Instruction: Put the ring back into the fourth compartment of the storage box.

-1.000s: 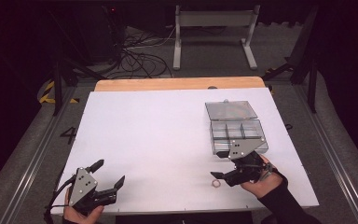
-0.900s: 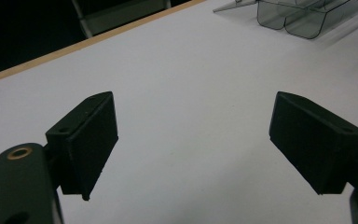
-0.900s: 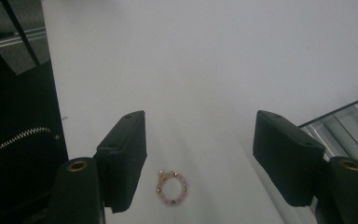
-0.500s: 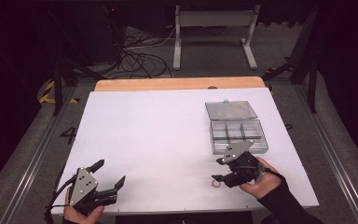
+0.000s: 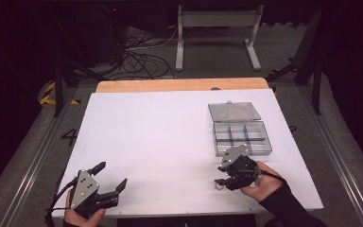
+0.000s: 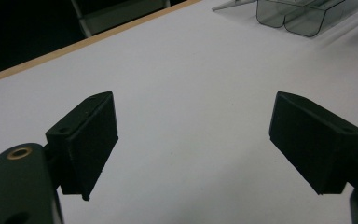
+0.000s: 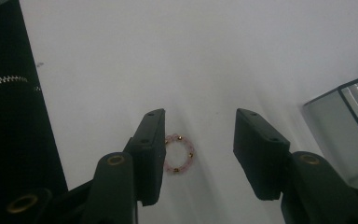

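Pickup not yet made: my right gripper (image 7: 198, 154), jaws apart, straddles bead ring (image 7: 179, 154) near empty compartment box (image 5: 242, 137); left gripper (image 5: 105, 182) idle, jaws wide.

The tabletop (image 5: 160, 142) lies open across left and centre; the compartment box (image 5: 241, 135) obstructs the right side.
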{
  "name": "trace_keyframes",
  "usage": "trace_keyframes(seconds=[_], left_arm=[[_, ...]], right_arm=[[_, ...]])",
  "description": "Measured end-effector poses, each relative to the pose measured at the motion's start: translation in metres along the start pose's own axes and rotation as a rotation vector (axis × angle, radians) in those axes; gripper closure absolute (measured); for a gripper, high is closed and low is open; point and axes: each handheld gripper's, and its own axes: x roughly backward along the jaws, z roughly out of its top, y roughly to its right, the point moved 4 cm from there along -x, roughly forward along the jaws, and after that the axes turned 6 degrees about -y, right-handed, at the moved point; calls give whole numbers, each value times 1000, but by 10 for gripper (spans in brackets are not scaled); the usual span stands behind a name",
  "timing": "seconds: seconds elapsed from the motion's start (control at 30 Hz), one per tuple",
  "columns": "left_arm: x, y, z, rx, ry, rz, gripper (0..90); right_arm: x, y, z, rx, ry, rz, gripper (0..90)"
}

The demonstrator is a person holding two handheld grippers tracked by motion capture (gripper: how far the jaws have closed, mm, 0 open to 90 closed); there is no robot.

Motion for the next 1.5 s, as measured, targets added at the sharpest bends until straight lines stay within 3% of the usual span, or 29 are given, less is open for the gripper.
trace_keyframes(seconds=[0.9, 1.2, 1.5], left_arm=[[-1, 1, 0, 1, -4, -1, 161], [-1, 2, 0, 5, -2, -2, 162], [0, 4, 1, -24, -3, 3, 162]], right_arm=[[-25, 0, -6, -13, -136, 67, 593], [-29, 1, -7, -17, -157, 42, 721], [-30, -1, -7, -10, -154, 30, 817]])
